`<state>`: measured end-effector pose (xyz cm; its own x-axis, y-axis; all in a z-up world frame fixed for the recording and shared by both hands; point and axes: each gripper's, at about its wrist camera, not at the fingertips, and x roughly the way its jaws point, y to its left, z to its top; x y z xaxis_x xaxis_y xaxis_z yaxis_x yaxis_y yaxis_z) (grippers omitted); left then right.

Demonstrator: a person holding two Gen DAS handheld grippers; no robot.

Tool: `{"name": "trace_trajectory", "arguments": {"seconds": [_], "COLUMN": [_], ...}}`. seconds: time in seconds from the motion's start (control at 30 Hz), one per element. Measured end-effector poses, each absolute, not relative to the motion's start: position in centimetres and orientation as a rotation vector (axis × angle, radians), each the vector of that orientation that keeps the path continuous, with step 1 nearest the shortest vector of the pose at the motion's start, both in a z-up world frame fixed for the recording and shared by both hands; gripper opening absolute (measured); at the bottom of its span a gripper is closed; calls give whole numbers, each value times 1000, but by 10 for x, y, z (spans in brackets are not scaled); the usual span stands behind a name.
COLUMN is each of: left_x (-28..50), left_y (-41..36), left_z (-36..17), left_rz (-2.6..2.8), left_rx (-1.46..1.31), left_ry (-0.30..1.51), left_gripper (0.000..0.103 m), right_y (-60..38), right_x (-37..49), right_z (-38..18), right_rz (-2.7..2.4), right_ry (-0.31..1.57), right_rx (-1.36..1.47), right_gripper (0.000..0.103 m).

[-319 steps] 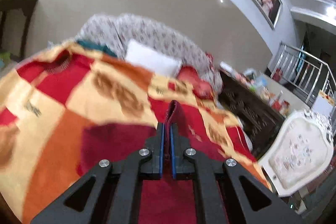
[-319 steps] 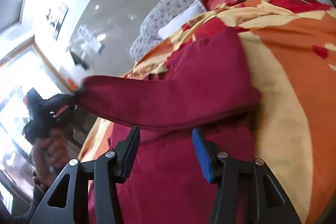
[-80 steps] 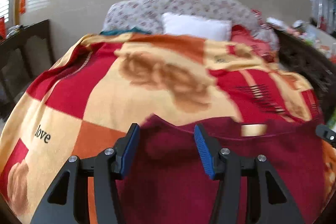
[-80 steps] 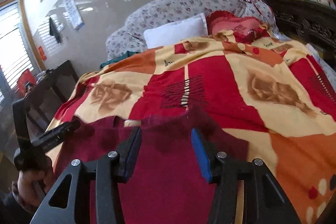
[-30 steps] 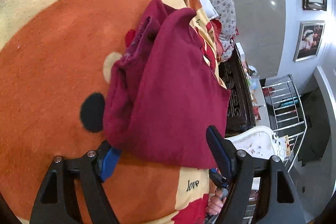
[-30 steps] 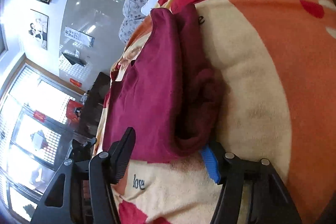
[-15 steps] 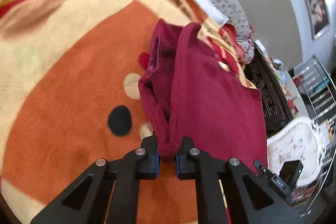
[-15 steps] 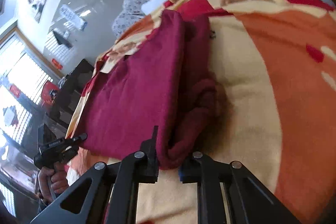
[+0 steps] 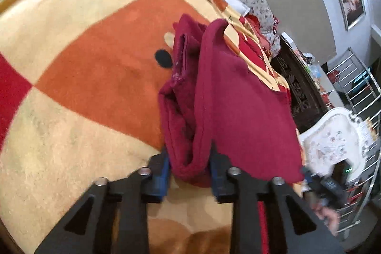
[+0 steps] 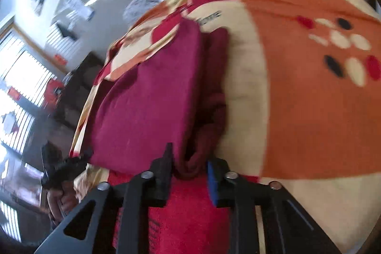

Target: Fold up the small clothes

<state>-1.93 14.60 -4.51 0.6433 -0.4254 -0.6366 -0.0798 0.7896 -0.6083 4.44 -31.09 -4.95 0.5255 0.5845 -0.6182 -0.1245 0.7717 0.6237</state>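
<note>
Both tools have just let their jaws ease apart after a tight pinch half a second ago. The left tool [image 9: 189, 173] stands at a narrow gap with the thick folded corner of the maroon garment [image 9: 233, 106] bunched between its blue pads [image 9: 164, 170]; the cloth fills the gap, so it looks held, though more loosely than before. The right tool [image 10: 188, 169] shows the same — narrow jaws around the opposite corner of the maroon garment [image 10: 152, 97], the fold's rolled edge wedged between them.

The garment lies on the patterned blanket [image 9: 83, 63] of the bed, folded into a long band, its near end raised at the two grips. A second ago the jaws stood wide around that end; now they have it, and the views have swung, so the end seems to be travelling.

My reading: the next fold is under way — near end carried toward the far end. With the pinch slackening on such a thick roll, a layer could slip out.
</note>
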Motion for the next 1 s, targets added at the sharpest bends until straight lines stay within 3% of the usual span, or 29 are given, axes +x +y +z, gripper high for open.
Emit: {"name": "trace_trajectory", "arguments": {"seconds": [0.13, 0.2, 0.23, 0.43, 0.6, 0.83, 0.9, 0.97, 1.0], "left_x": [-26, -27, -28, -37, -36, -35, -34, -32, -32], "left_y": [140, 140, 140, 133, 134, 132, 132, 132, 132], "left_z": [-44, -47, -49, -54, -56, -56, -55, -55, -53], "left_rz": [-183, -153, -144, -118, -139, -139, -135, -144, -143], "left_rx": [-623, -633, -634, -609, -611, -591, -595, -609, -610], "left_ry": [805, 765, 747, 682, 683, 687, 692, 703, 701], "left_gripper": [42, 42, 42, 40, 40, 37, 31, 20, 17], "right_y": [-300, -276, -254, -65, 45, 122, 135, 140, 140], "right_x": [47, 61, 71, 146, 214, 223, 217, 213, 211], "right_z": [14, 41, 53, 80, 38, 6, -5, -13, -15], "right_rz": [267, 345, 410, 848, 773, 578, 516, 482, 485], "right_ry": [812, 785, 791, 920, 1198, 1271, 1252, 1240, 1226], "right_rx": [353, 347, 337, 224, 104, -321, -455, -527, -546], "right_gripper": [43, 70, 77, 81, 77, 74, 56, 47, 33]}}
